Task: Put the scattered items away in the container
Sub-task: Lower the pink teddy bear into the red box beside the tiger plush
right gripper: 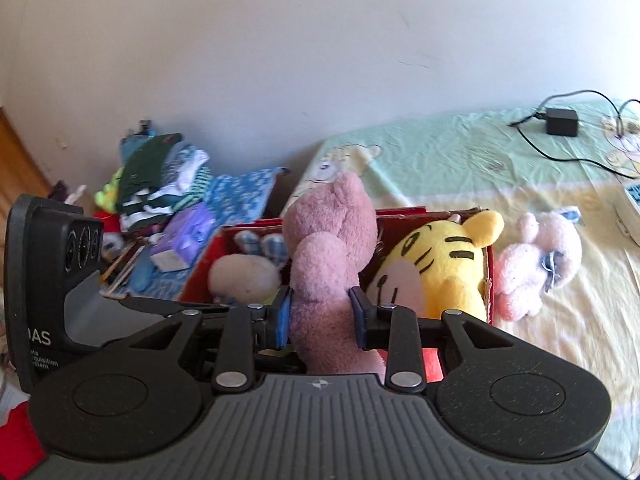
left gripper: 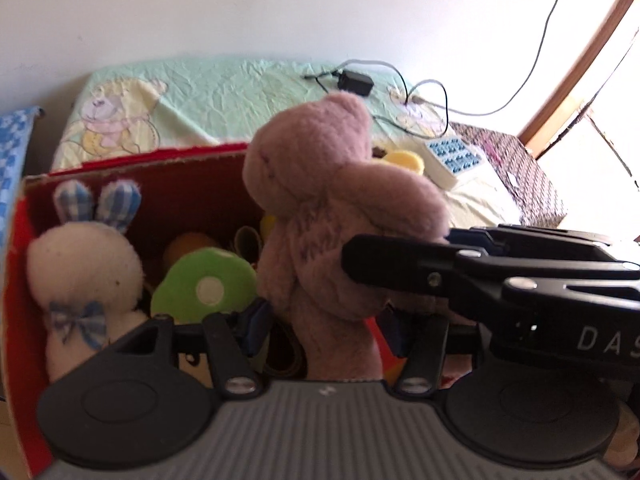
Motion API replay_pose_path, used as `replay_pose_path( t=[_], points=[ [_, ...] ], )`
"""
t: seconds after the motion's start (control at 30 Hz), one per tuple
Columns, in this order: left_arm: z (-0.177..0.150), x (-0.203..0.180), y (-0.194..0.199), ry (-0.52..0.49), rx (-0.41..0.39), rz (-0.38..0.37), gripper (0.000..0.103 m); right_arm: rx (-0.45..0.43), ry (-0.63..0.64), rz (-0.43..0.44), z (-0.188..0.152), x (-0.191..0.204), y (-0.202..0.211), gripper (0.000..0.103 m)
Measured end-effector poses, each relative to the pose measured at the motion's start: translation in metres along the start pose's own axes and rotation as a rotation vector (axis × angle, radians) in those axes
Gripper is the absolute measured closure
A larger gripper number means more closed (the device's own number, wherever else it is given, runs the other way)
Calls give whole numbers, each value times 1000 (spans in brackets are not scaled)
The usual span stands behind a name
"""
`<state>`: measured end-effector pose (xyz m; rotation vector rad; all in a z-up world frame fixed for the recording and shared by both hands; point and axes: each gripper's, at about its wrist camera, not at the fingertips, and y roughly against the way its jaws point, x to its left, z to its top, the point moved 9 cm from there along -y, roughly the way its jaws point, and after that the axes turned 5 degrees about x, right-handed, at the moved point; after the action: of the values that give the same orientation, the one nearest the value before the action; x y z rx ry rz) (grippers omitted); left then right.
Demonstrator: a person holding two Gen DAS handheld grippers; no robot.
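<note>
Pink plush bear [right gripper: 328,256] stands upright between the right gripper [right gripper: 322,316] pads, which are clamped on its waist — it hangs over the near edge of the red cardboard box [right gripper: 400,213]. From the left wrist camera, the left gripper [left gripper: 324,320] sits wide apart with the bear's leg between its fingers, touching neither that I can tell. Inside the box lie a white bunny [left gripper: 80,272] at 9 o'clock, a green mushroom toy [left gripper: 204,284] and a yellow tiger [right gripper: 444,268]; a pale pink plush [right gripper: 536,264] lies on the bedsheet [right gripper: 440,160] at 3 o'clock, just outside the box.

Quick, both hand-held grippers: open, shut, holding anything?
Left hand-held gripper: around the pink bear, grip cannot be told.
Right hand-held gripper: shut on the pink bear.
</note>
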<state>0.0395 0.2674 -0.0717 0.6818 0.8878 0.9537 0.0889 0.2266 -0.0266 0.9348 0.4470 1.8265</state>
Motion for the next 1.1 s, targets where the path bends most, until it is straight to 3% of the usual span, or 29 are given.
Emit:
replay_pose_path(
  t=[0.2,0.3,0.53,0.8,1.1],
  points=[
    [-3,11,-14,-34,57,-36,51,7,-10,-75,-2,3,-16,71],
    [-5,17,-15,-59,74,-27,54,11,-36,-83,-5,4,-25,71],
    [-10,32,-9,-60,105,-91,54,-7,-68,-76,-7,12,-33,71],
    [-16,10,-27,-225,135,50,55,21,-124,-139,-26,-12,-39,71],
    [-24,12,-29,-254,124,48,55,-5,-141,-136,-37,-11,-39,70]
  ],
)
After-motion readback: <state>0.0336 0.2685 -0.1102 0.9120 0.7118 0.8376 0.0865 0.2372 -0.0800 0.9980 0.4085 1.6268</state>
